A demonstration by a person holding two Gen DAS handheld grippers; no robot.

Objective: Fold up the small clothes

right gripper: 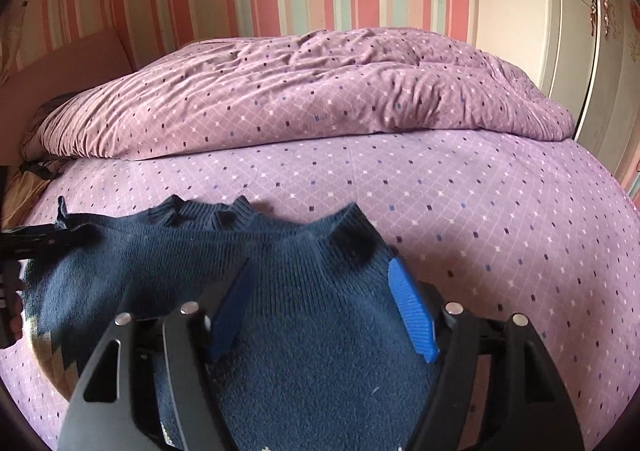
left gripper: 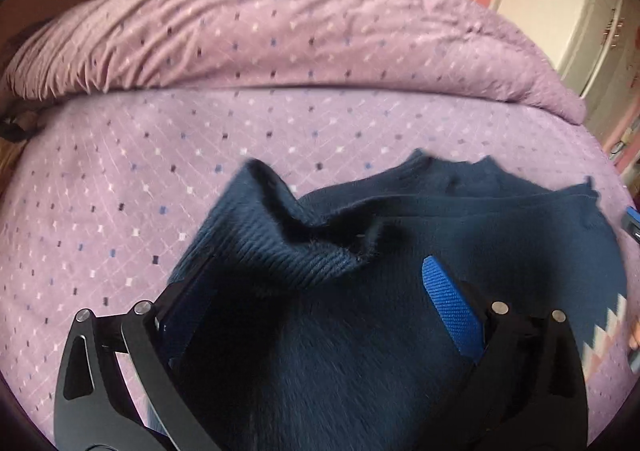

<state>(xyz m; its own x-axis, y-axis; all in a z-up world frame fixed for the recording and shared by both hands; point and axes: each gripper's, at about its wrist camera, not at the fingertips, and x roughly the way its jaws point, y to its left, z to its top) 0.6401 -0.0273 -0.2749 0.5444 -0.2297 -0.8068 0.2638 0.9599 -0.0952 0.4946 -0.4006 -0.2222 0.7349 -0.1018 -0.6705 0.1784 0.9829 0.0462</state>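
Purple bed (right gripper: 460,191) w/ rumpled quilt (right gripper: 320,91) at far edge. Dark blue sweater (right gripper: 304,291) lies near the front edge, maybe folded over. Left gripper (left gripper: 316,303) and right gripper (right gripper: 324,311): jaws wide, gripping nothing, sweater under them.

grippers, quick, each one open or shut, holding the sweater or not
Left gripper: open, dark navy knitted sweater lies between its pads, not gripped.
Right gripper: open over the same sweater, not gripped.
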